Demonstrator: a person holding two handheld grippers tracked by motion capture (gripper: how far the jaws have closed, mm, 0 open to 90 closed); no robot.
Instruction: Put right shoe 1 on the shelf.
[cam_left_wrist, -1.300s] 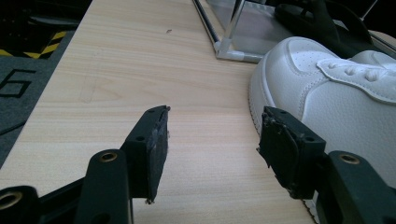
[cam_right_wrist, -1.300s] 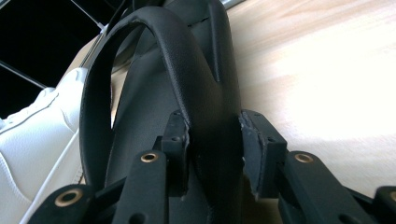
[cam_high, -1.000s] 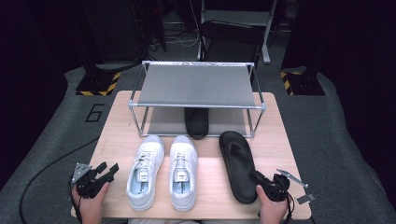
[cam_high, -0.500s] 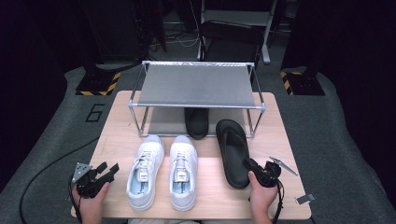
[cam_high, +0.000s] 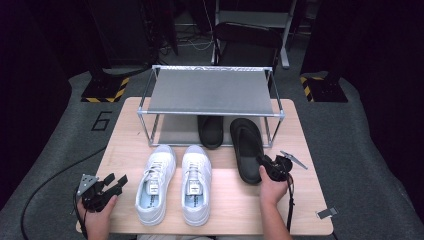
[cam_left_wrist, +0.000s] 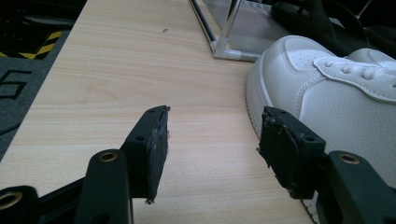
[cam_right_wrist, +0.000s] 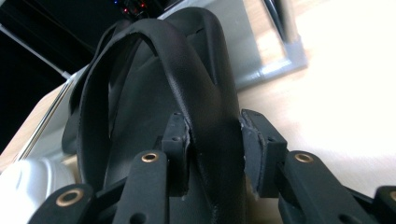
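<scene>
A black flip-flop lies on the wooden table, its toe at the front right of the metal shoe rack. My right gripper is shut on the sandal's heel edge; the right gripper view has the pads clamped on its rim with the strap arching ahead. A second black flip-flop sits under the rack. Two white sneakers stand side by side in front. My left gripper rests open at the front left, its fingertips beside a sneaker.
The rack's top shelf is bare grey mesh. A rack leg stands ahead of the left gripper. A small grey tag lies near the table's front right corner. Dark floor with a folding chair lies beyond the table.
My right gripper has carried the black flip-flop away from the front edge toward the rack, so its toe now reaches the rack's front. The left gripper has stayed put.
</scene>
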